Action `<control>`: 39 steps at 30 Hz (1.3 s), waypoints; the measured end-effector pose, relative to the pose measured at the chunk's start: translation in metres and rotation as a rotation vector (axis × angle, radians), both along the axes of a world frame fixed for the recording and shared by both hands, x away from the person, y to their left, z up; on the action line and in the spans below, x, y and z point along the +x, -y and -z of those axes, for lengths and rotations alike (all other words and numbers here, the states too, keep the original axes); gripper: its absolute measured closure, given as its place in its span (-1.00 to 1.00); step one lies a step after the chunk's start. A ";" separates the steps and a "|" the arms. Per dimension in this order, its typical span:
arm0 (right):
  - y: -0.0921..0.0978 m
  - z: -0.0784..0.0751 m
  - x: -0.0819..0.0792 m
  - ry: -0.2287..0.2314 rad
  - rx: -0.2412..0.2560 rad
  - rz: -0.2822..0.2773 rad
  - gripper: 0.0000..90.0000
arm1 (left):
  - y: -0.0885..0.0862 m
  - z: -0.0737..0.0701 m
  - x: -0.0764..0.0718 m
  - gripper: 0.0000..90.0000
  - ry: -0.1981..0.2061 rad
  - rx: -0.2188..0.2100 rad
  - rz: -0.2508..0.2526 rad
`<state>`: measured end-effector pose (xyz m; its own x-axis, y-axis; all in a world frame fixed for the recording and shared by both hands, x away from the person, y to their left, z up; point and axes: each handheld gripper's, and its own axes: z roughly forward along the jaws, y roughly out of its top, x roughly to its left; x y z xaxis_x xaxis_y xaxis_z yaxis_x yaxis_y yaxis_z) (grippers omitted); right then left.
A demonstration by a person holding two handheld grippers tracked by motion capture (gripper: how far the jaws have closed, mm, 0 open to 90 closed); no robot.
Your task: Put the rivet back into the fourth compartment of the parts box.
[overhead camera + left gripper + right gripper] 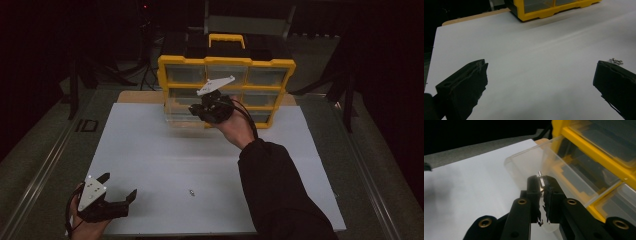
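The right gripper (543, 185) pinches a small shiny screw (541, 180) over a clear bin (524, 165) at twelve o'clock. The left gripper (119, 186) sits wide open at seven o'clock, holding nothing.

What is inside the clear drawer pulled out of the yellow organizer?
Nothing shows through the clear drawer. The right gripper, holding a small metal screw above it, hides part of its floor. The yellow organizer stands behind.
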<state>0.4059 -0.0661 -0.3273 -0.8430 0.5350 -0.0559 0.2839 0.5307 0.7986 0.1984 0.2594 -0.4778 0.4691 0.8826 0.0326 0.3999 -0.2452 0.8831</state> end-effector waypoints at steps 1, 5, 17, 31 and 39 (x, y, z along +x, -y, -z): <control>-0.001 0.000 0.001 0.007 -0.010 0.009 0.85 | 0.000 0.000 0.000 -1.00 0.001 0.001 0.000; -0.004 0.002 0.007 -0.001 -0.018 0.038 0.82 | 0.000 0.000 0.000 -1.00 0.002 -0.003 0.000; -0.002 0.003 0.000 0.012 -0.024 0.021 -0.32 | 0.000 0.000 0.000 -1.00 0.002 -0.005 -0.004; -0.009 0.002 -0.021 0.000 -0.112 -0.083 -0.48 | 0.000 0.000 0.000 -1.00 0.000 -0.005 -0.003; -0.018 0.008 -0.036 -0.012 -0.195 -0.146 -0.53 | 0.000 0.000 0.000 -1.00 -0.002 -0.003 -0.003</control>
